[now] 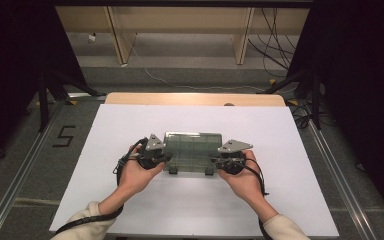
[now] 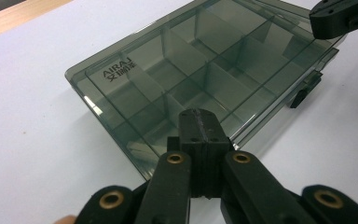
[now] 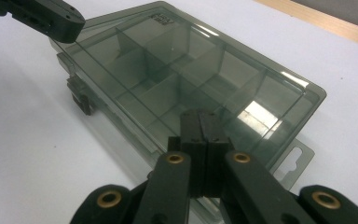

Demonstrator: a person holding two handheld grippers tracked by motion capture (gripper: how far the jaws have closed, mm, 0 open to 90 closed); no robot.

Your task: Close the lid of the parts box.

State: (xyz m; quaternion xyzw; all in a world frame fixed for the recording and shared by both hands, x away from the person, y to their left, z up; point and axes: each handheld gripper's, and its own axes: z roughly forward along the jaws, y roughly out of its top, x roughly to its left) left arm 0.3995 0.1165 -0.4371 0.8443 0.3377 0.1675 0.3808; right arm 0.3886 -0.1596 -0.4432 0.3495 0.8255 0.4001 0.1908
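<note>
A smoke-grey see-through compartment box point(image 1: 192, 147) lies flat on the white tabletop point(image 1: 130, 125) with its lid down. Dividers show through the lid point(image 2: 214, 56), and two dark latches point(image 1: 172, 171) sit on its near side. My left gripper point(image 1: 166, 157) is shut, its joined tips point(image 2: 199, 116) resting over the box's near left edge. My right gripper point(image 1: 215, 161) is shut too, tips point(image 3: 200, 116) over the near right edge of the box point(image 3: 177, 56). Nothing shows between either pair of jaws. Each gripper's view shows the other gripper point(image 2: 340, 18) point(image 3: 51, 16) at the opposite end.
A wooden table edge point(image 1: 195, 98) runs along the far side of the white surface. On the floor at left is a "5" mark point(image 1: 65, 136). Dark stands point(image 1: 45, 95) flank the table and cables point(image 1: 275, 45) lie behind it. A hang tab point(image 3: 298, 161) juts from the box.
</note>
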